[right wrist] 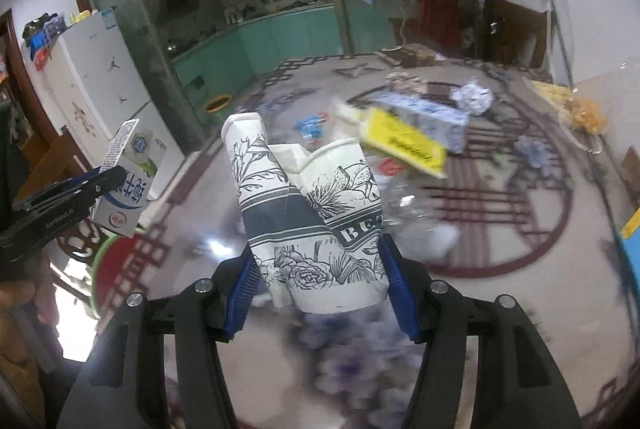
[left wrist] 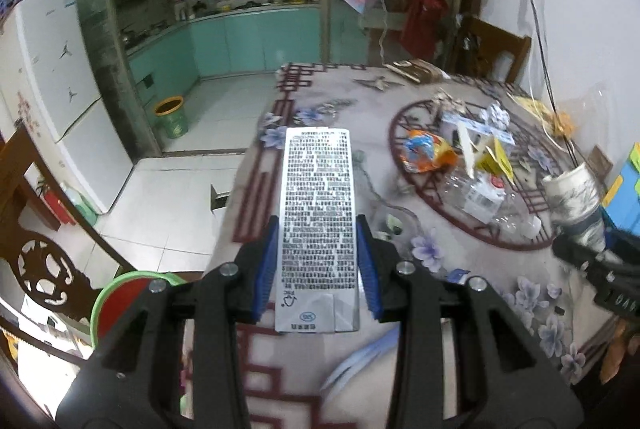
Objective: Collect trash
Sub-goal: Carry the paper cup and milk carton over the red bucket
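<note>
Nearest us are our two grippers. Our left gripper (left wrist: 318, 265) has its blue pads closed onto a milk carton (left wrist: 318, 225), which stands up between them, its silver printed side facing the lens, held above the table's near left edge. Our right gripper (right wrist: 318, 281) is clamped on two crushed paper cups (right wrist: 312, 213) with flower print, pressed together and lifted over the table.

Going by size: the table (left wrist: 320, 93), under a flowered cloth with a dark red ring, fills most of both views. Left of it stands a white fridge (left wrist: 52, 69). Below the table's left edge we see a red bin (left wrist: 120, 301) with a green rim. Inside the ring lies a trash pile: a blue-and-white box (right wrist: 428, 115), a clear plastic bottle (left wrist: 480, 197), an orange wrapper (left wrist: 426, 149), a yellow card (right wrist: 404, 141) and a crumpled paper ball (right wrist: 472, 97).
</note>
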{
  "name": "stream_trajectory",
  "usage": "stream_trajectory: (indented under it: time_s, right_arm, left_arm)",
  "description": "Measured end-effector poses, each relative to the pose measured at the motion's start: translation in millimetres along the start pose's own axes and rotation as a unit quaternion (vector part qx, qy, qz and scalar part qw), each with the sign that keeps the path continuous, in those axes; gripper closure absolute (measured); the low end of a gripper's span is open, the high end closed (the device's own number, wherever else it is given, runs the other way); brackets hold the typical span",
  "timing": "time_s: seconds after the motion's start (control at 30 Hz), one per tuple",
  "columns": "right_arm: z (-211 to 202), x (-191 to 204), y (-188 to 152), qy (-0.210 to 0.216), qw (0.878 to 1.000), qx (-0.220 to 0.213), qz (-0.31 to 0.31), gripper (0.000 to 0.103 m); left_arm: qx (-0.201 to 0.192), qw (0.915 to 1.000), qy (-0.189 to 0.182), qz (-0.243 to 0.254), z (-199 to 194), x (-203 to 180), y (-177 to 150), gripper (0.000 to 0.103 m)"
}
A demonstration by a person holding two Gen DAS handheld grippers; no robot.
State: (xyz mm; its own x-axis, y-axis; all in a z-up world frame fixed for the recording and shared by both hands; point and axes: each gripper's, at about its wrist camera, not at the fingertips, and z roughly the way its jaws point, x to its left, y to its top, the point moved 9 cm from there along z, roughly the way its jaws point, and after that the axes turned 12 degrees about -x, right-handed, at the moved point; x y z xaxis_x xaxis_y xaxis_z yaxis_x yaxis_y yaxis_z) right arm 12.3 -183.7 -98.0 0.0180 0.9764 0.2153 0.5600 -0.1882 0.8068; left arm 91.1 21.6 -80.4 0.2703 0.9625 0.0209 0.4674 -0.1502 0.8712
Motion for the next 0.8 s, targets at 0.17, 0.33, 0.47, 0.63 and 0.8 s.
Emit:
stream_trajectory:
  time_s: [0.17, 0.33, 0.47, 0.63, 0.8]
  right_arm:
    - [11.3, 49.0, 0.3, 0.031, 0.999, 0.002, -0.006, 0.047]
    - [16.2, 95.2, 7.4, 0.053, 0.998, -0.01, -0.019, 0.047]
    - [21.5, 123.0, 8.7, 0.071, 0.997, -0.009, -0.027, 0.047]
    - [27.7, 151.8, 5.6, 0.089, 0.995, -0.004, -0.035, 0.047]
    - [33.4, 161.5, 2.4, 0.093, 0.995, 0.0, -0.038, 0.047]
  left_arm:
    - [-0.001, 0.9994, 0.018, -0.028, -10.8, 37.6, -4.4, 0.067]
    - [0.005, 0.9966, 0.034, -0.075, -19.1, 79.2, -15.1, 0.067]
    - [0.004, 0.995, 0.04, -0.092, -26.0, 100.2, -20.4, 0.067]
    - [0.002, 0.9944, 0.05, -0.093, -33.4, 117.7, -25.9, 0.067]
    - [0.01, 0.9932, 0.041, -0.109, -32.8, 124.7, -30.2, 0.067]
